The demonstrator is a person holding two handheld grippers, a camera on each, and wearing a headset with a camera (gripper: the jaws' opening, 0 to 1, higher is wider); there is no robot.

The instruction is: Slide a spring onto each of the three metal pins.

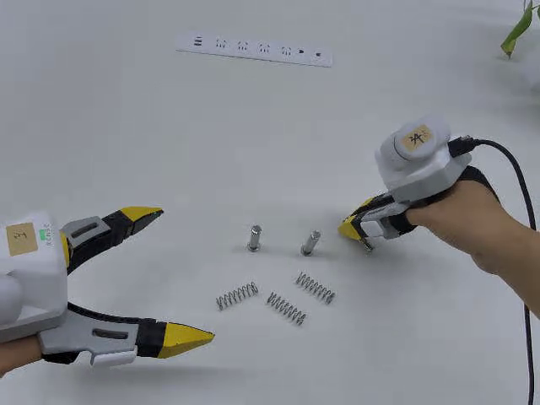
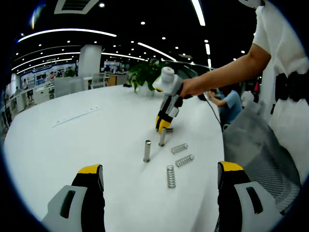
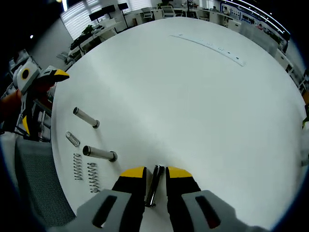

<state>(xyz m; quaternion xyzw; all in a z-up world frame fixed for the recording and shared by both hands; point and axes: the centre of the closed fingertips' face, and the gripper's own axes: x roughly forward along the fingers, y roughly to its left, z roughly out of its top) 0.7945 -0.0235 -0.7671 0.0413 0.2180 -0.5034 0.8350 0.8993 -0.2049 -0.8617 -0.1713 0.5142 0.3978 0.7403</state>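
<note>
**STATUS: 0 OF 3 SPRINGS FITTED**

Springs: 3 pcs, all loose and lying flat on the white surface (image 1: 126, 126). Spring A (image 1: 236, 295), spring B (image 1: 286, 308) and spring C (image 1: 315, 288) sit in a cluster, near one another but not touching. None is on a pin.

Pins: pin 1 (image 1: 255, 237) and pin 2 (image 1: 310, 243) stand upright and bare, side by side, just behind the springs. Pin 3 (image 3: 153, 186) is in the R claw (image 1: 354, 229).

Progress (est.): nothing completed, all 3 fits remain. Pin 3 prob. needs to stand free on the surface before it can take a spring.

R claw: pressed together on pin 3, pinching the shaft between the yellow tips. Tips point down, close to the surface, just to the right of pin 2. Cannot tell whether pin 3's lower end touches the surface.

L claw (image 1: 173, 275): spread wide, holding nothing, touching nothing. It hovers to the left of the springs, apart from them.

Misc.: a power strip (image 1: 253, 49) lies at the far side, well apart from the work.
</note>
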